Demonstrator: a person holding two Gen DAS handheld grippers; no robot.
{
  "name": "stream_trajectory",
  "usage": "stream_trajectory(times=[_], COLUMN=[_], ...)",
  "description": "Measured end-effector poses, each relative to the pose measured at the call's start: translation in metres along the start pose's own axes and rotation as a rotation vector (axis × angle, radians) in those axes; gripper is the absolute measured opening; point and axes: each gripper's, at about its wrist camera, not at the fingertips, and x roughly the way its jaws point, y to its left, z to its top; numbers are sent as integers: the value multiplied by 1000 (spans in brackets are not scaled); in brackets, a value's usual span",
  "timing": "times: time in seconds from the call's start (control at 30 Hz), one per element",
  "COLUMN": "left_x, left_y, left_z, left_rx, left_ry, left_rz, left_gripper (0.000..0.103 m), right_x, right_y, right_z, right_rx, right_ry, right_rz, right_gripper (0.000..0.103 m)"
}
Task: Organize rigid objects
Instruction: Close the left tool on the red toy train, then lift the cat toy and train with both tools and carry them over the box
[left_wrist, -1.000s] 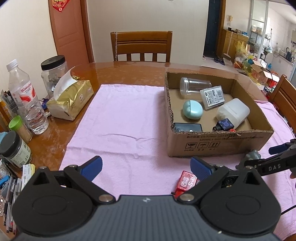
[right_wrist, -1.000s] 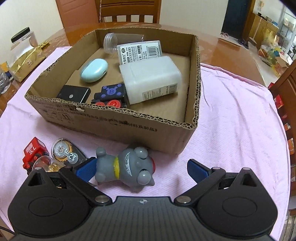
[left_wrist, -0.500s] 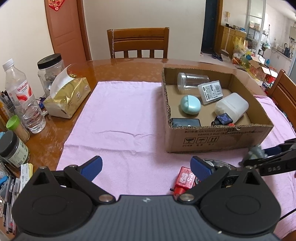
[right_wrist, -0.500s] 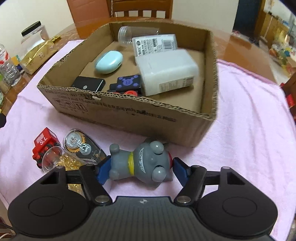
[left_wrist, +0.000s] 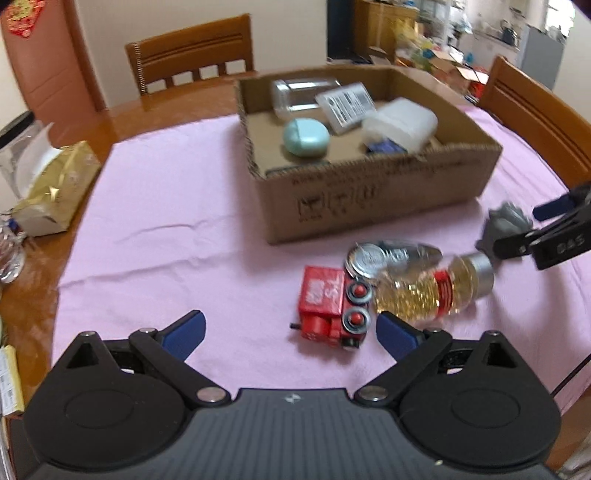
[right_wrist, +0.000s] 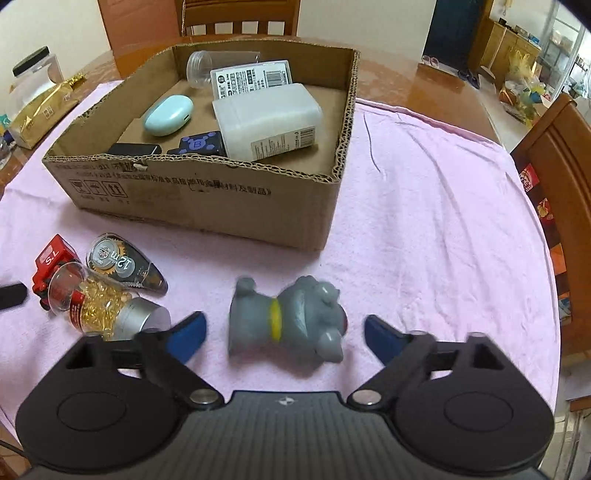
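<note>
A grey cat figure (right_wrist: 286, 319) with a yellow collar lies on the pink cloth between the open fingers of my right gripper (right_wrist: 283, 338), apart from both pads; it also shows in the left wrist view (left_wrist: 508, 221). A red toy train (left_wrist: 330, 306), a clear bottle of golden capsules (left_wrist: 432, 291) and a correction tape (left_wrist: 391, 253) lie in front of my open, empty left gripper (left_wrist: 291, 334). The cardboard box (right_wrist: 207, 192) holds a teal case (right_wrist: 168, 114), a white container (right_wrist: 267, 125) and other items.
A gold tissue pack (left_wrist: 51, 195) lies at the left on the wooden table. Wooden chairs stand at the far side (left_wrist: 192, 53) and the right (left_wrist: 539, 118). My right gripper (left_wrist: 554, 236) shows at the right edge of the left wrist view.
My right gripper had closed around the grey cat and has opened wide again; the cat lies loose. My left gripper has moved forward and right toward the red train and bottle.
</note>
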Motion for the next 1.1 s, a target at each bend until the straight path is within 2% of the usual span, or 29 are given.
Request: stream_trajectory(times=[0.07,0.13,0.37,0.4,0.43,0.5,0.7,0.83,1.1], left_x=[5,11,33,35,35,36,33,31,35], left_y=[-1,-3,-7,-6,-6,-6,6,18,11], left_z=[-2,-3,0,1,2,4,-2,-9,-5], left_rx=[15,31,60,52,40,40,-4,-51,-65], left_ry=[2,10,1,-4,-10,-20,-16,-13,-36], left_rz=[-23,-37,-66,-77,-93,-94,-23,-3,23], left_gripper=[91,82,72,64,52,48,48,54,54], right_x=[-2,-1,9,11,15,14,15,12,6], right_y=[-3,-4,-6,-6,-5,-1,0,-2,-4], right_z=[-5,-9,-28,-29,-31,-34,-33,-39,-50], right_rx=[-3,-7,-19,-19,-25,-43,-23,-19,-31], right_ry=[3,12,72,82,100,86,85,62,23], right_rz=[15,22,19,18,14,12,6,3,9], right_gripper=[102,103,103,103,103,103,103,103,103])
